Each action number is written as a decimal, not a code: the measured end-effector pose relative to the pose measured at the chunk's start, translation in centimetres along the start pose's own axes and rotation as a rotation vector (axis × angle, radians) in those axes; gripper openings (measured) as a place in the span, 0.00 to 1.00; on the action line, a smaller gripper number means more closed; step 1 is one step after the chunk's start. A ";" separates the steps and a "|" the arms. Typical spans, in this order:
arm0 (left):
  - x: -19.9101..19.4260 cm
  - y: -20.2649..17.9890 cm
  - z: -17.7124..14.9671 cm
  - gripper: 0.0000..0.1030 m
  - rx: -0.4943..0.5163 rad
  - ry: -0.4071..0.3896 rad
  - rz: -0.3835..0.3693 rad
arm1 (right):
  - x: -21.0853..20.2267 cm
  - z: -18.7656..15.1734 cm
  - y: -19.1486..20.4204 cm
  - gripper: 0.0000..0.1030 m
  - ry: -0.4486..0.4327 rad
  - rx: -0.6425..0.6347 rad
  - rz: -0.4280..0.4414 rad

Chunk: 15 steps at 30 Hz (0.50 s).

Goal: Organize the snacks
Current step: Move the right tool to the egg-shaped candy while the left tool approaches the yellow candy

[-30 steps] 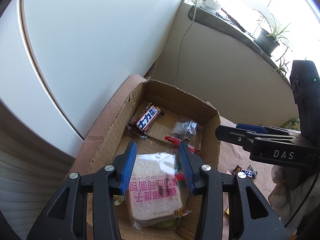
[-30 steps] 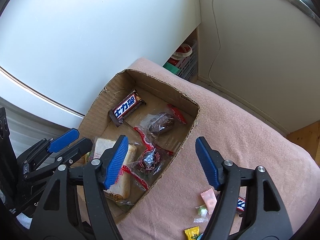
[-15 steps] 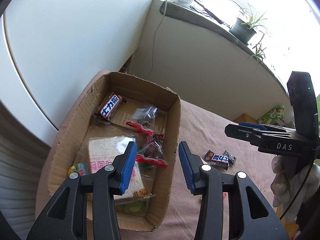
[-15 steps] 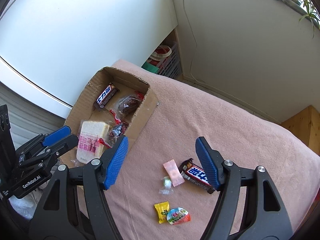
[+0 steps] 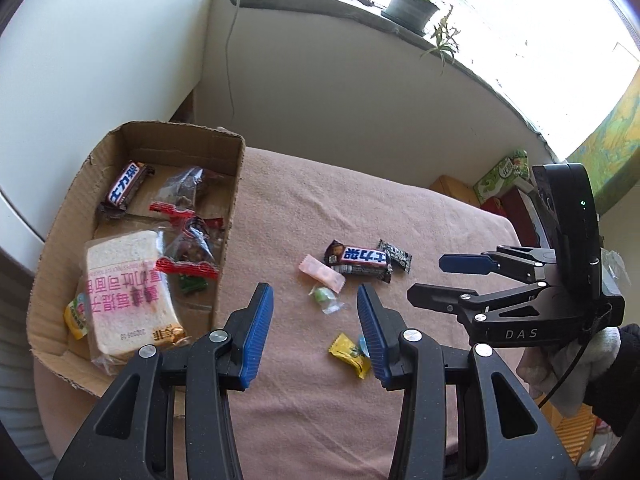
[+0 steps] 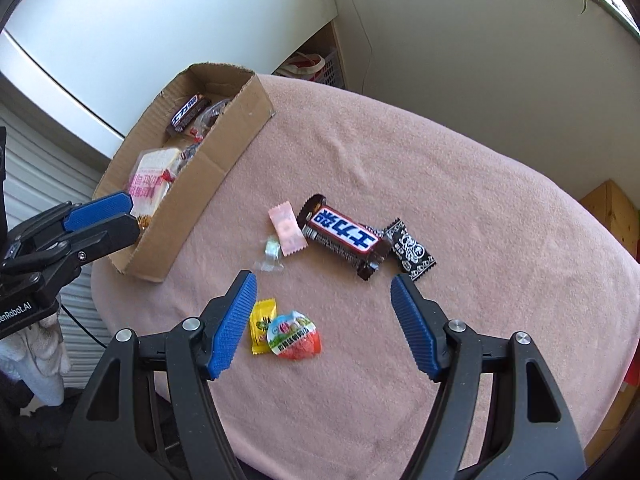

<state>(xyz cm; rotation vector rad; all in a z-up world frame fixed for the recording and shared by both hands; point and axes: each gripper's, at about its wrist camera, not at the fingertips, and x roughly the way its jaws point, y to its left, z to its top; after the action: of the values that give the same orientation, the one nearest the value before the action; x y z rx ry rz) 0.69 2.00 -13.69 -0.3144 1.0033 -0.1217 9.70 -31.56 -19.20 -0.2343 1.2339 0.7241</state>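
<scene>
A cardboard box on the pink cloth holds a wrapped bread slice, a chocolate bar and several small packets. Loose on the cloth lie a second chocolate bar, a black patterned candy, a pink sachet, a clear green sweet, a yellow candy and a round red-green packet. My left gripper is open and empty, above the cloth just right of the box. My right gripper is open and empty, above the loose snacks.
The round table's cloth falls away at the edges. A white wall panel stands behind the box. A windowsill with a potted plant runs at the back. A wooden piece and green carton sit beyond the table's right side.
Both grippers have swung right, away from over the box to over the loose snacks on the cloth. Both stay open and empty.
</scene>
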 end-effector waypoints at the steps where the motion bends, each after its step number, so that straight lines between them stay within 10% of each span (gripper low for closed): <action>1: 0.3 -0.4 -0.5 0.41 0.010 0.019 -0.008 | 0.2 -0.5 0.0 0.70 0.007 -0.013 0.006; 15: 4.3 -2.6 -6.0 0.27 0.030 0.123 -0.058 | 4.0 -4.7 1.3 0.58 0.052 -0.178 0.095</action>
<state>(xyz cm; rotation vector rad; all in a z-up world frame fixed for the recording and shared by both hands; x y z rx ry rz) -1.94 -2.77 -19.33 -0.3117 1.1131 -0.2099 5.80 -31.55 -24.18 -0.3450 1.2374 0.9164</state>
